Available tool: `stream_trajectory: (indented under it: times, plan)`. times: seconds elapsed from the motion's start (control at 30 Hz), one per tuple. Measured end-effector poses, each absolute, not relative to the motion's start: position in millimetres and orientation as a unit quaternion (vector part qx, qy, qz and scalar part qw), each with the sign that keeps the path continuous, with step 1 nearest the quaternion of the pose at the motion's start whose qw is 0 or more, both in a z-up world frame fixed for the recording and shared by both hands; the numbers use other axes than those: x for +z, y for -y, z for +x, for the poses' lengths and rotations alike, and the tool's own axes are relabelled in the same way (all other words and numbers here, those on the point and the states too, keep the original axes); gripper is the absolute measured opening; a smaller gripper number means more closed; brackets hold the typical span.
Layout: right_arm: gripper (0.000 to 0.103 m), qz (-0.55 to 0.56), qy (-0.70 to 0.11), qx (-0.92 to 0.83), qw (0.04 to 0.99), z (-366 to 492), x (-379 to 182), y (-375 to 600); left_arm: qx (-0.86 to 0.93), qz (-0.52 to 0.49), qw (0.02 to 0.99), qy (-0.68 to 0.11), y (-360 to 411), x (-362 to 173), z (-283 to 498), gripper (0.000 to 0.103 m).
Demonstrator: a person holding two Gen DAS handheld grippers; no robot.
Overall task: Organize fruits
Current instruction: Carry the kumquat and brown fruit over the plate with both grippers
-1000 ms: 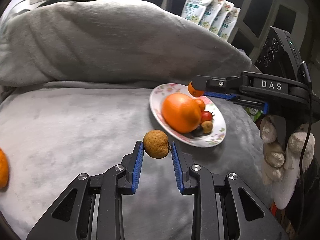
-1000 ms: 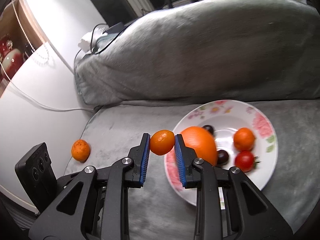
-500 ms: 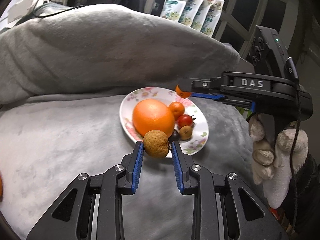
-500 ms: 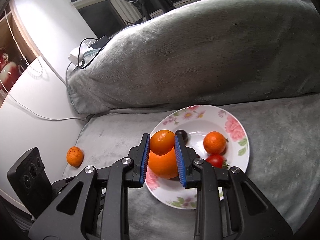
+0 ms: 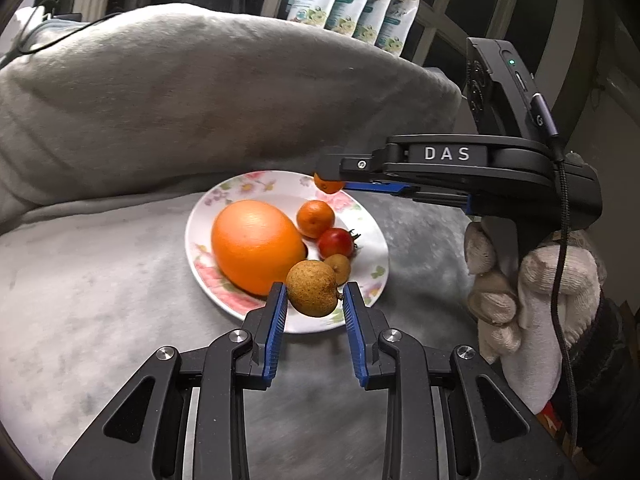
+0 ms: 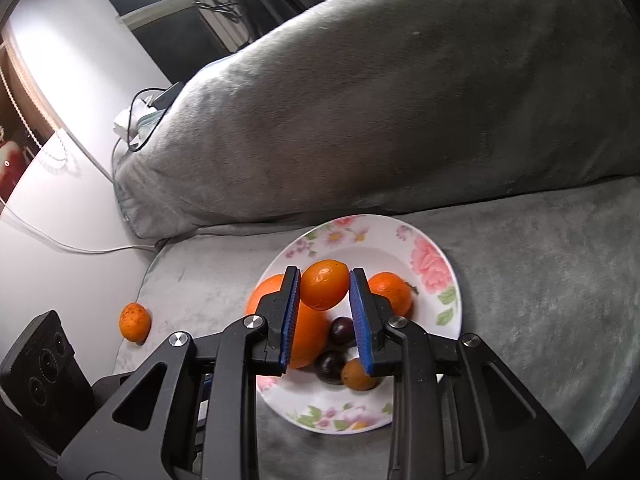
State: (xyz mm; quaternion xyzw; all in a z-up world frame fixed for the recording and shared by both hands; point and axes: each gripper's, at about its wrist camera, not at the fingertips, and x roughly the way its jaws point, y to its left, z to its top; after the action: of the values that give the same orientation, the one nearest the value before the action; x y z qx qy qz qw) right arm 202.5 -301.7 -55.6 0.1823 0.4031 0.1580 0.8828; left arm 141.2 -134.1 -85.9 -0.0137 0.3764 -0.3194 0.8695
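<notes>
Fruits mostly on floral white plate [image 6: 434,258]; my left gripper [image 5: 314,306] clamps brown round longan [image 5: 312,288], right gripper [image 6: 325,294] clamps small orange kumquat [image 6: 324,284], both over it, one speckled orange fruit [image 6: 135,321] left on grey blanket [image 6: 540,260].

A grey plush blanket [image 5: 100,320] covers the whole lower part of both views, and behind it a big grey cushion [image 6: 400,112] swells across the middle — soft, matte, faintly creased. Along the upper edge of the left wrist view stand dark window panes [image 5: 532,20] in pale frames, with a row of printed pouches [image 5: 352,4] leaning against them. At the upper left of the right wrist view a white wall [image 6: 80,60] catches bright light; a white cable [image 6: 60,242] trails along it, and a dark cable [image 5: 52,46] lies over the cushion's top.
</notes>
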Motion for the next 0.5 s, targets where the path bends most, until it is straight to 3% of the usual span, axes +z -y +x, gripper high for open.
stream_trajectory:
  times: [0.5]
  plan:
    - [0.026, 0.188, -0.413, 0.157, 0.877, 214.8, -65.3, 308.1, -0.328, -0.010, 0.862, -0.386, 151.4, -93.4, 144.3, 0.027]
